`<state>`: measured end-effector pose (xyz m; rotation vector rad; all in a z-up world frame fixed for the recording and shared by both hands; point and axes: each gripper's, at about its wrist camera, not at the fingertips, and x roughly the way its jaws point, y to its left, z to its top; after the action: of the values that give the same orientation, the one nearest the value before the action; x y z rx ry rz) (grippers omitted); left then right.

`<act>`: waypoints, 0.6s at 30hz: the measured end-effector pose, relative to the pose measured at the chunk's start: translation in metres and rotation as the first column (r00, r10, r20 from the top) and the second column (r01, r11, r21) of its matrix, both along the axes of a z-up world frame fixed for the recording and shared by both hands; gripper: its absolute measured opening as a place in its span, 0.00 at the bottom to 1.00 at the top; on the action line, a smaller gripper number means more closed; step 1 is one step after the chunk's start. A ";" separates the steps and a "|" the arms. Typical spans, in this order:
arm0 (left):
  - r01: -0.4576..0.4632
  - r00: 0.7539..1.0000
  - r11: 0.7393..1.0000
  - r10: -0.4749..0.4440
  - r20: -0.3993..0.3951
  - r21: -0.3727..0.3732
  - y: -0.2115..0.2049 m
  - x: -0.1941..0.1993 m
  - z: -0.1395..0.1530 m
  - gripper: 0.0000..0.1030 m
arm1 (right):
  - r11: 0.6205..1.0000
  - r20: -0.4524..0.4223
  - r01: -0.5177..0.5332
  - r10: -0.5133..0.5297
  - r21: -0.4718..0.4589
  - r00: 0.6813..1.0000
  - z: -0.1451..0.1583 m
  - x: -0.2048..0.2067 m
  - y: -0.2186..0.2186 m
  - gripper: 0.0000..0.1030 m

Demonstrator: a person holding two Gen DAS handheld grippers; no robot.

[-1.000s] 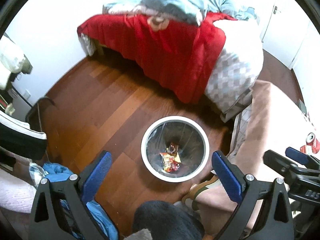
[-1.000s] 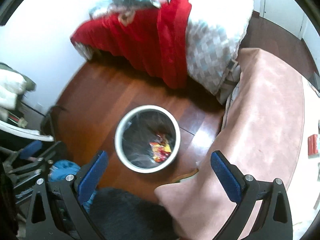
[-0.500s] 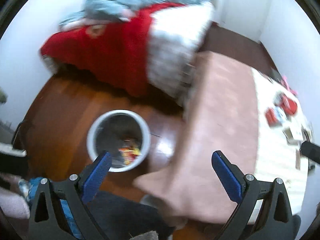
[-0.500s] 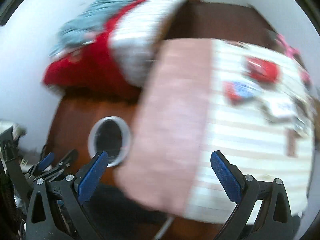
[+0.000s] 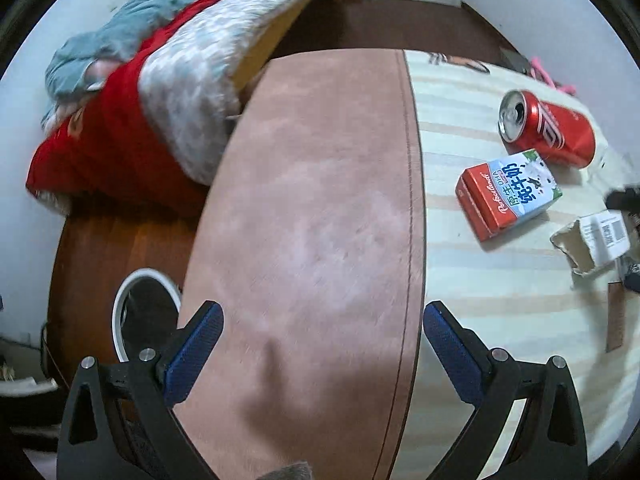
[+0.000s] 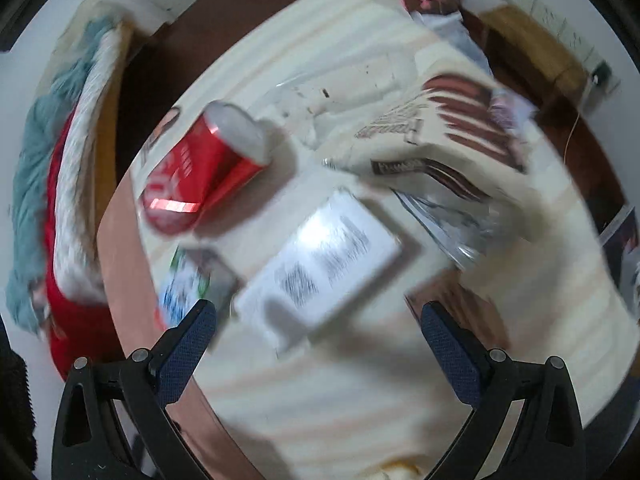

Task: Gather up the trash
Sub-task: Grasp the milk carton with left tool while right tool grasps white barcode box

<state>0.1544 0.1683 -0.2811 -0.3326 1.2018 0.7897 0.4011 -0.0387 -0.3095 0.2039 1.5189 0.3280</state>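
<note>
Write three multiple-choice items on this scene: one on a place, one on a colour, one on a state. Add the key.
1. Where is the bin?
A) on the table
B) on the floor beside the table
C) on the bed

2. What colour is the soda can?
A) green
B) red
C) yellow

3. How is the left tool?
A) open and empty
B) shut on the can
C) shut on the milk carton

Key: 1 B, its white rim shows on the wood floor by the table edge. 2 B, the can's body is red. 3 A, the jaws stand apart with nothing between.
</note>
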 end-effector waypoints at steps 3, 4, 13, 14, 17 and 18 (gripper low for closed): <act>0.078 0.997 0.997 -0.077 -0.021 0.030 -0.002 0.014 0.001 0.99 | 0.998 0.020 -0.047 0.048 -0.051 0.999 -0.010 0.008 0.015 0.75; 0.108 0.994 0.993 -0.108 -0.023 0.039 -0.005 0.019 0.002 0.99 | 0.993 0.032 -0.090 0.092 -0.072 0.995 -0.012 0.008 0.020 0.73; 0.522 0.853 0.852 -0.522 -0.002 -0.044 -0.021 0.096 0.007 0.99 | 0.911 0.012 -0.337 0.349 -0.238 0.937 -0.002 0.004 -0.010 0.66; 0.562 0.826 0.824 -0.564 -0.007 -0.068 -0.025 0.107 0.002 0.99 | 0.910 0.007 -0.335 0.348 -0.244 0.938 -0.001 0.005 -0.012 0.66; 0.646 0.758 0.756 -0.652 -0.024 -0.105 -0.037 0.130 -0.010 0.99 | 0.923 0.011 -0.313 0.324 -0.224 0.946 0.000 0.009 -0.019 0.67; 0.660 0.743 0.740 -0.668 -0.032 -0.130 -0.042 0.137 -0.015 0.98 | 0.929 0.012 -0.302 0.312 -0.216 0.950 0.000 0.010 -0.020 0.67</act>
<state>0.2912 0.1267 -0.2959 0.0586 1.3200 0.1026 0.4114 -0.0589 -0.3096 -0.2129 1.5280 0.4128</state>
